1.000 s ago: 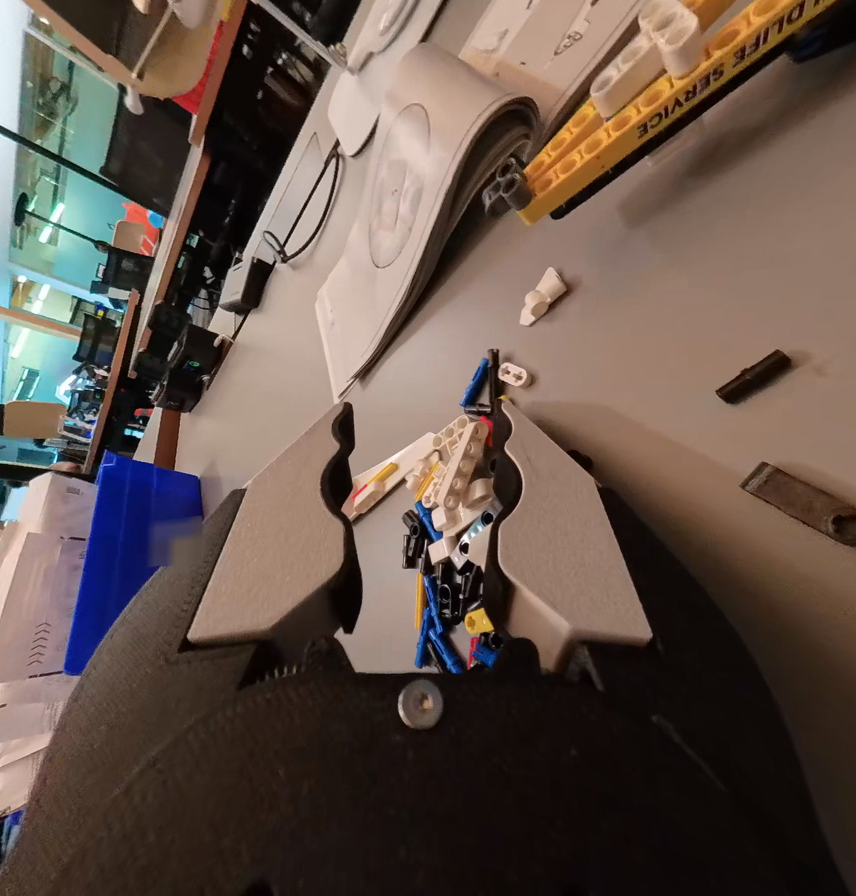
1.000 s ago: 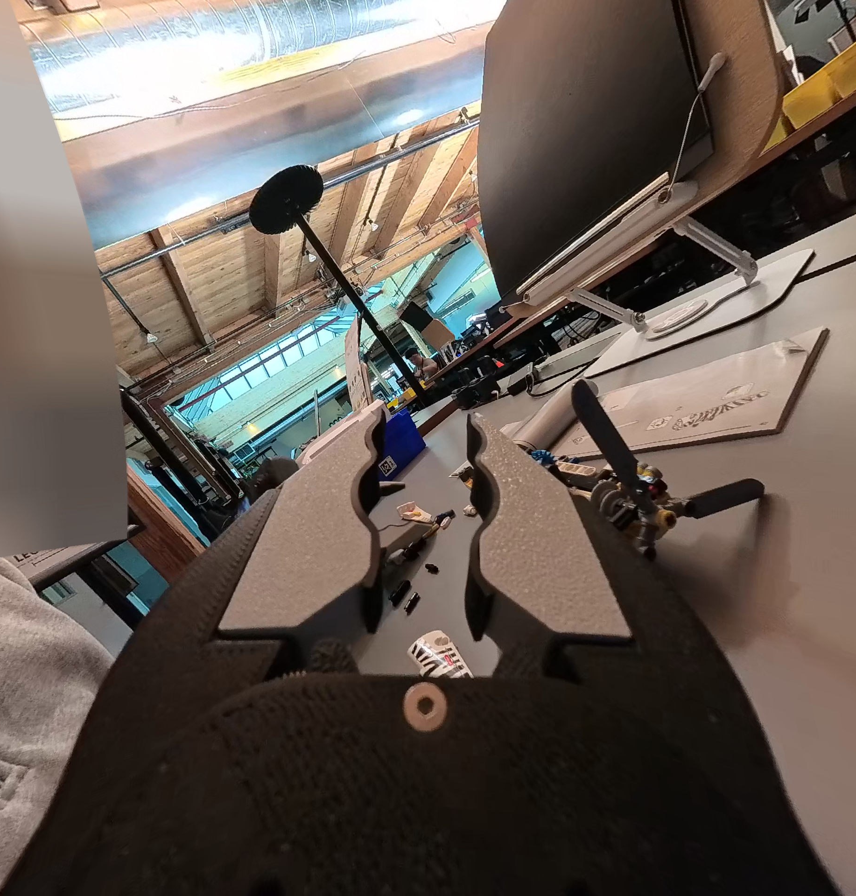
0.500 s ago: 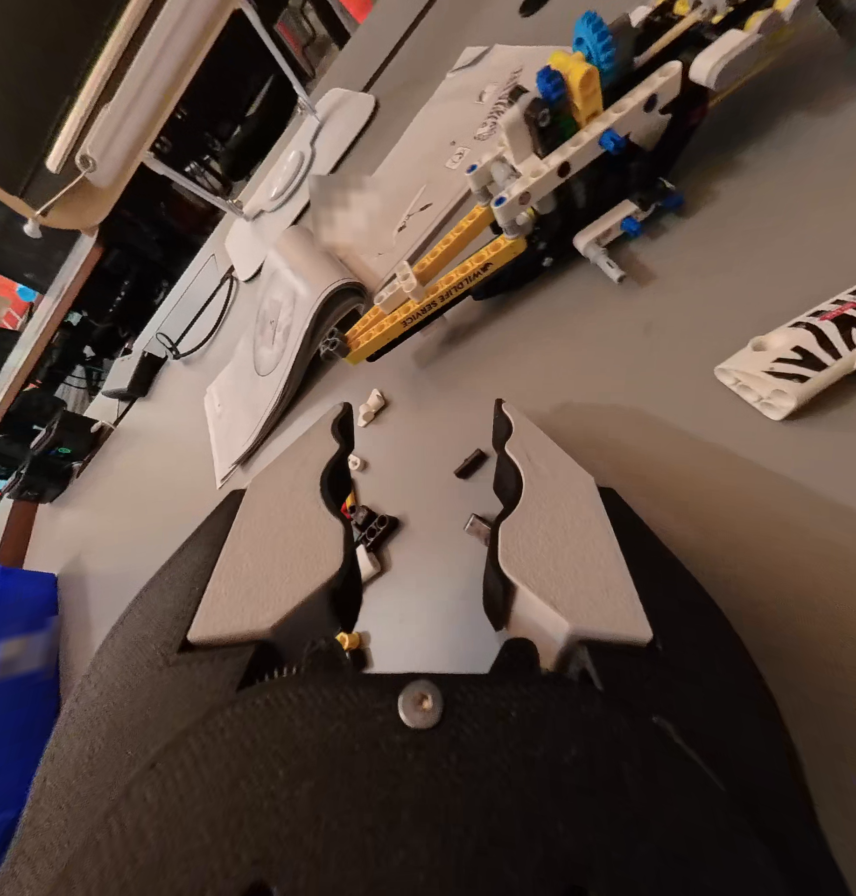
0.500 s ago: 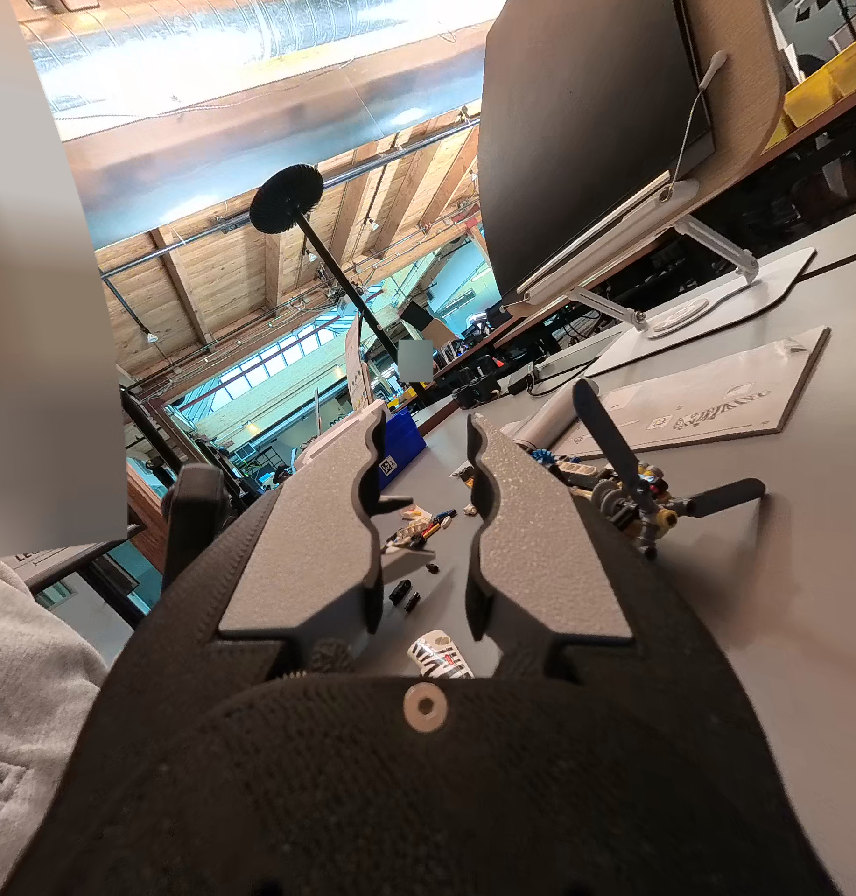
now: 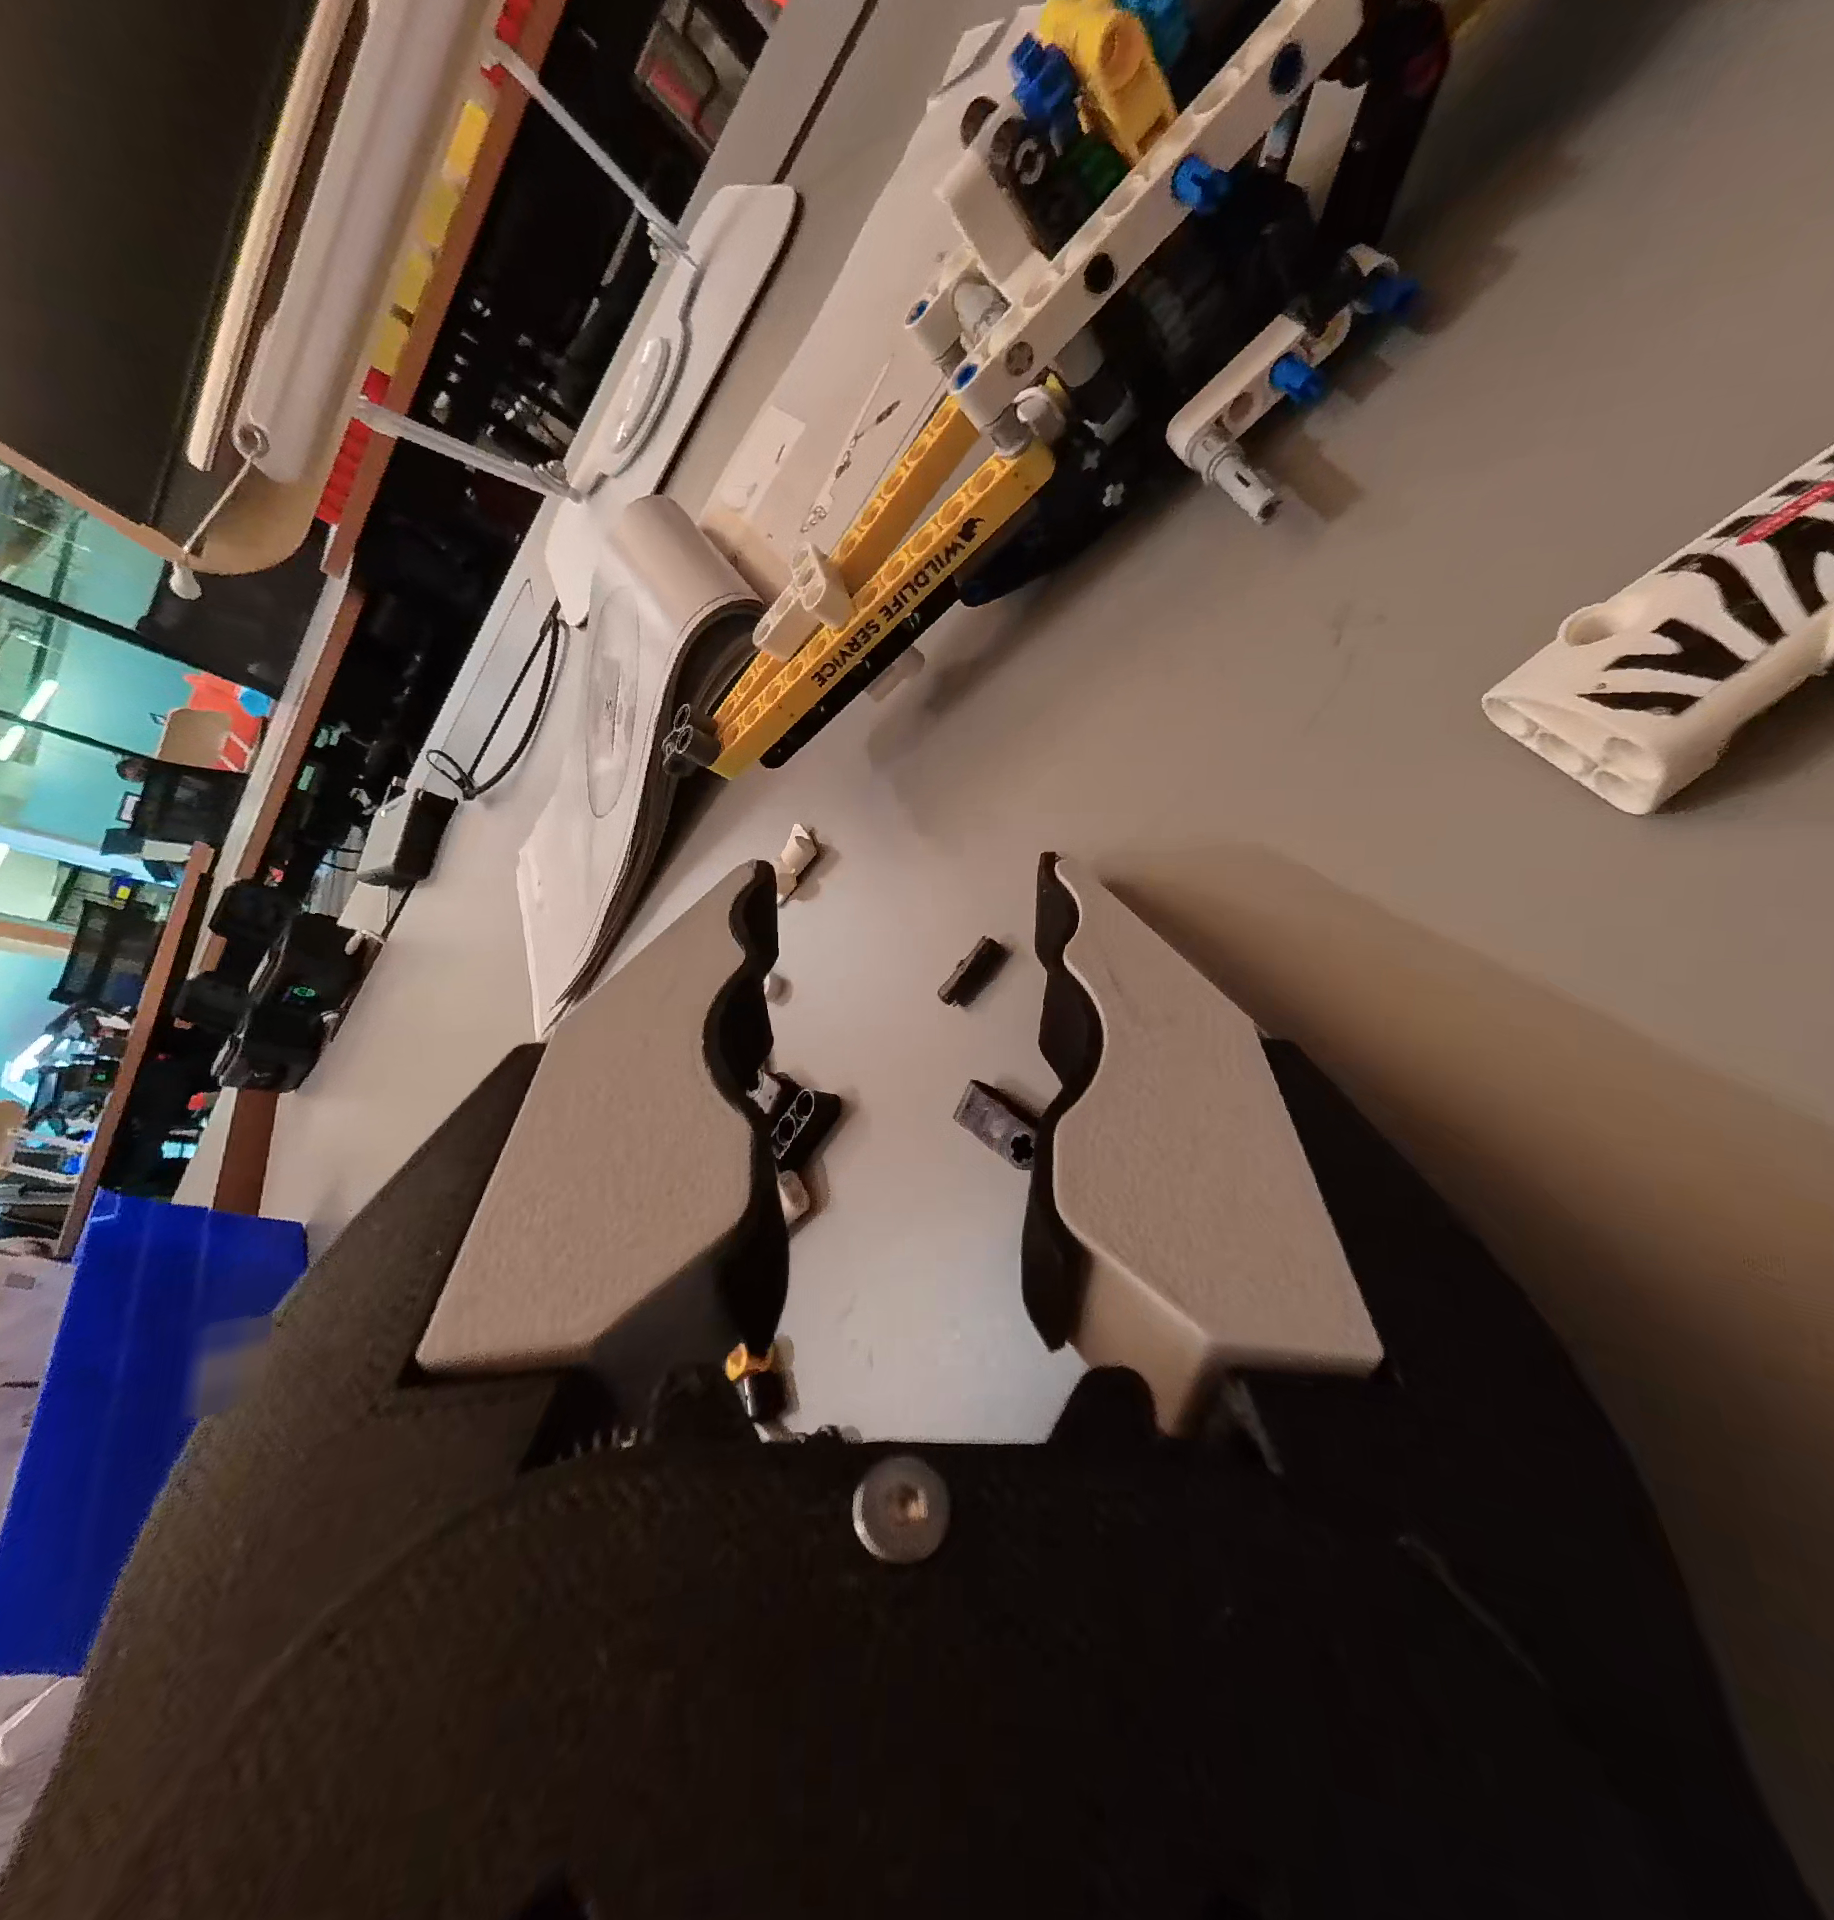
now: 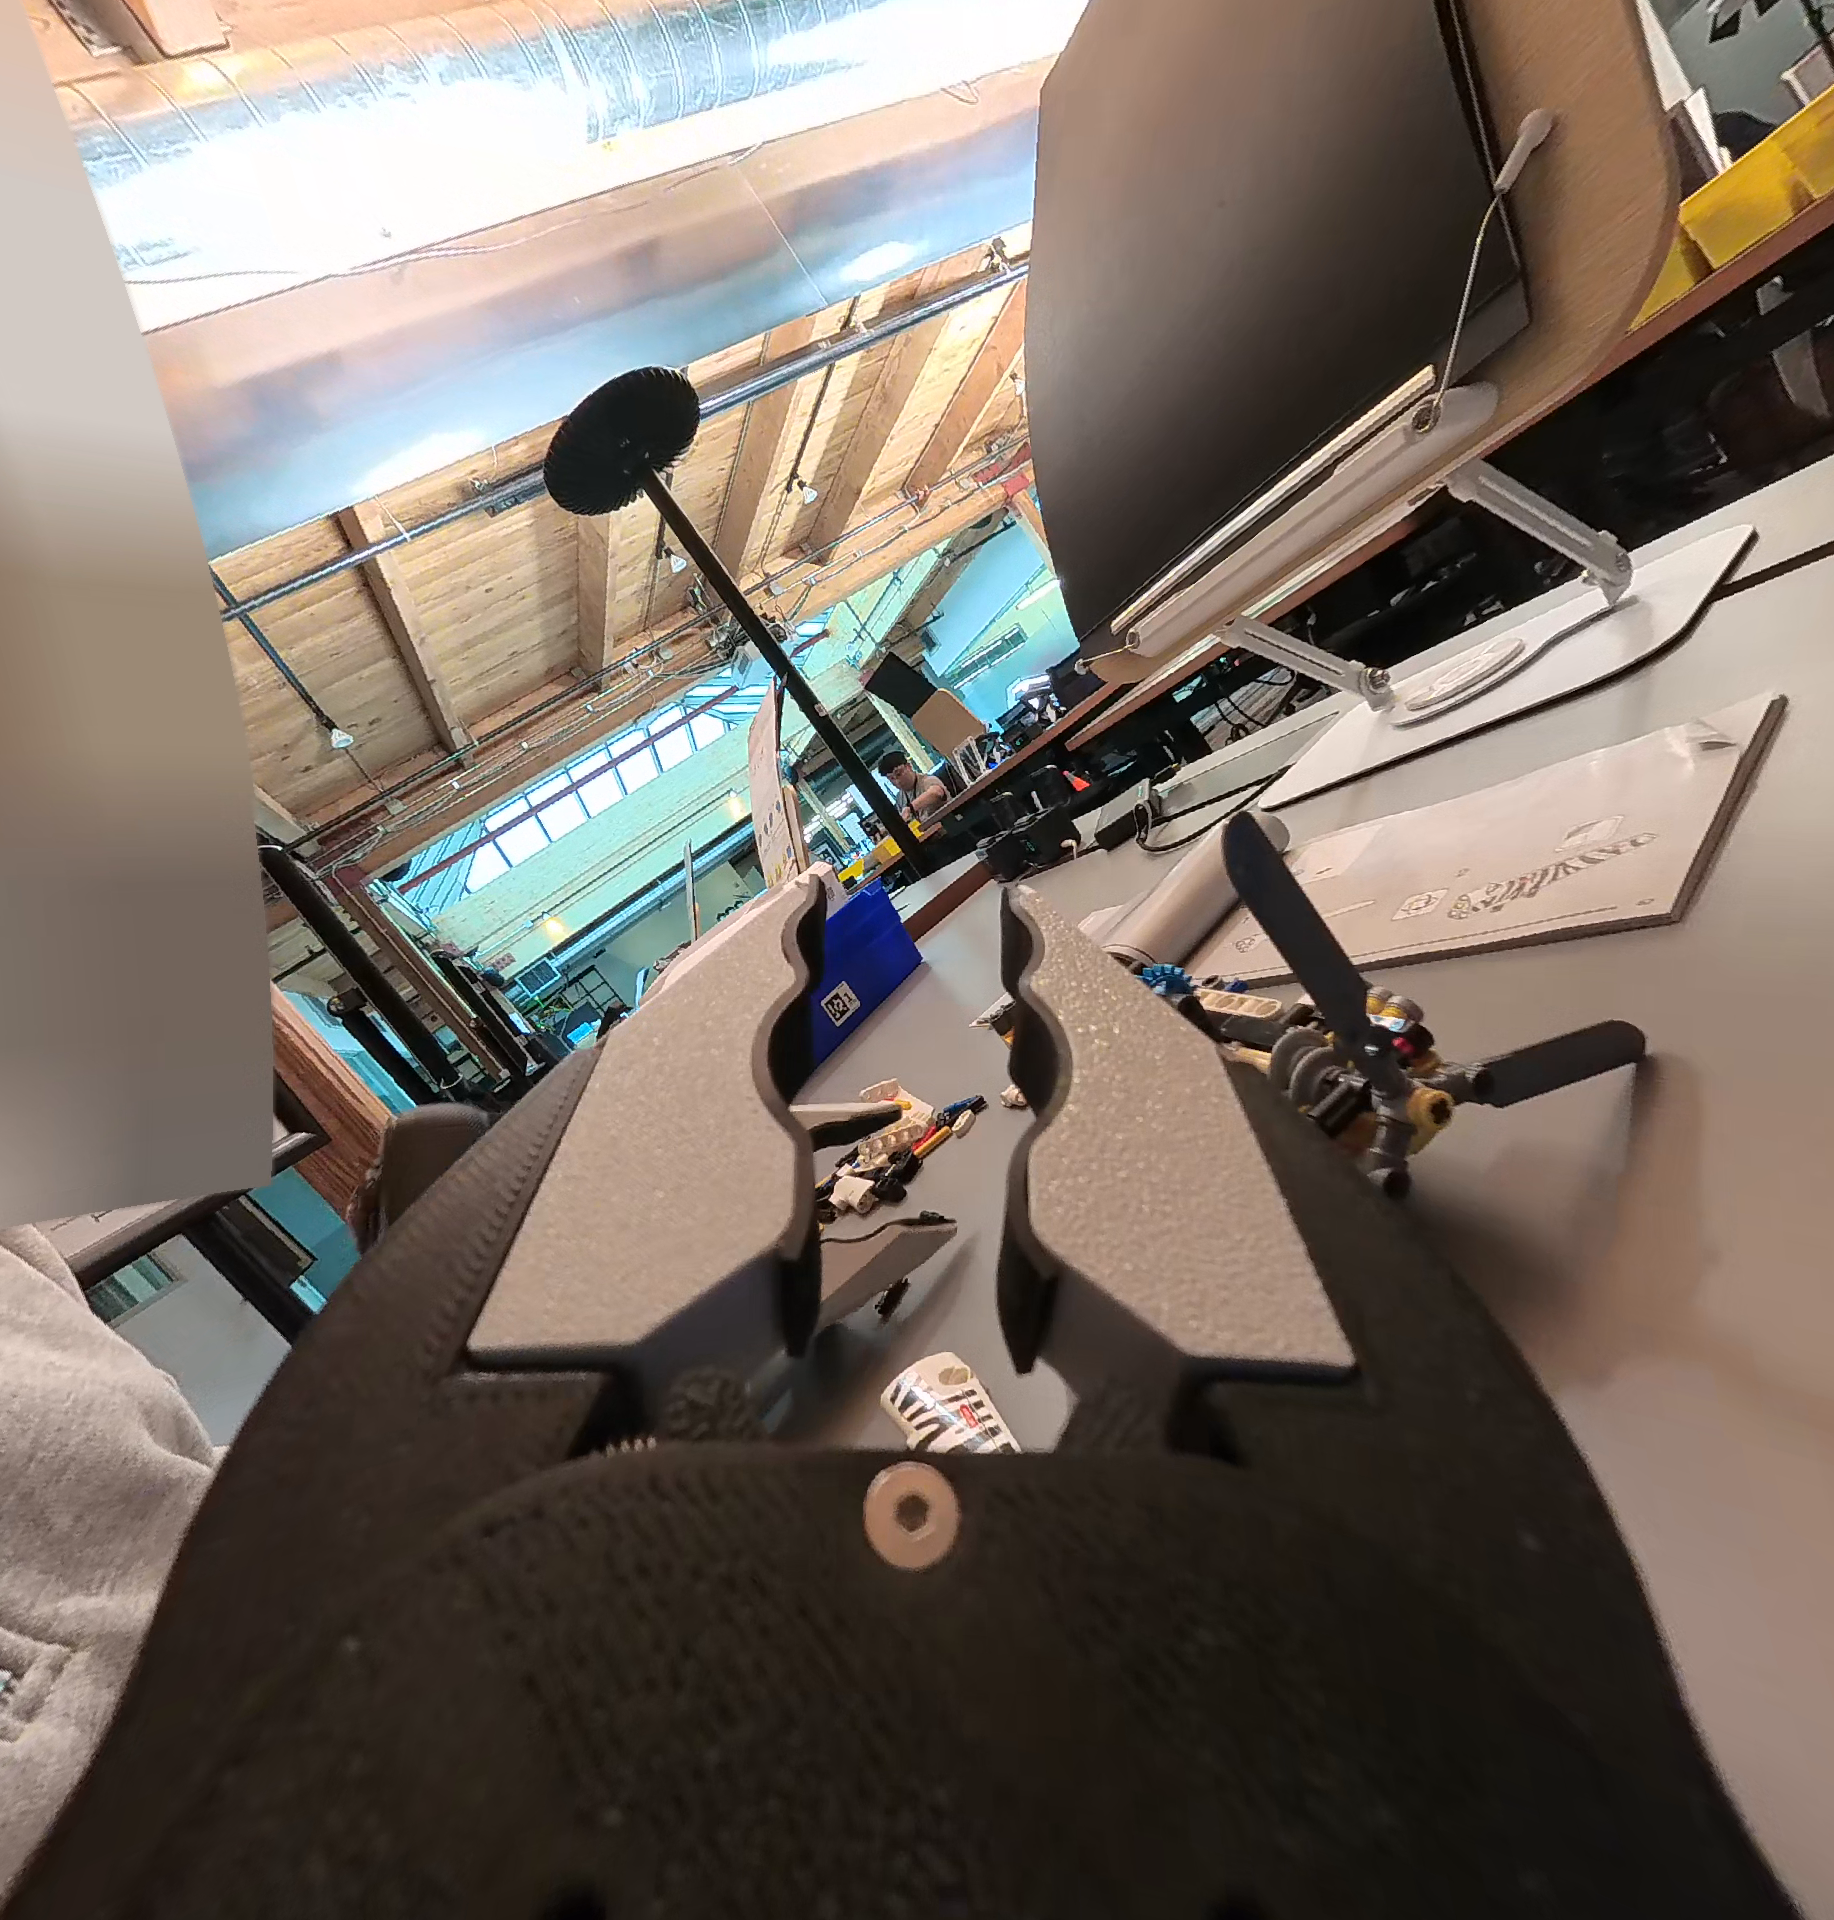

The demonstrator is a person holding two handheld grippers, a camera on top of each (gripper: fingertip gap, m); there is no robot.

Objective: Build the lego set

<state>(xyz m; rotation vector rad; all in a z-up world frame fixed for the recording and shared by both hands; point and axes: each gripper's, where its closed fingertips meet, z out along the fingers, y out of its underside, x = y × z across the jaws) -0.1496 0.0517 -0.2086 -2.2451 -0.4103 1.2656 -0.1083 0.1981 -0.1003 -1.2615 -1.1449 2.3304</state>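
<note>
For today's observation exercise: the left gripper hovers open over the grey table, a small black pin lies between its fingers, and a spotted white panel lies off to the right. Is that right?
One detail is wrong. The white panel is zebra-striped, not spotted, as the left wrist view shows. The rest holds: the left gripper is open over the grey table, with the small black pin between its fingers.

A smooth matt grey table (image 5: 1308, 727) is seen. Glossy plastic lego pieces (image 5: 1079, 260) lie at one o'clock, paper booklets (image 5: 622, 727) at eleven; rough-textured plastic gripper fingers (image 5: 601, 1143).
</note>
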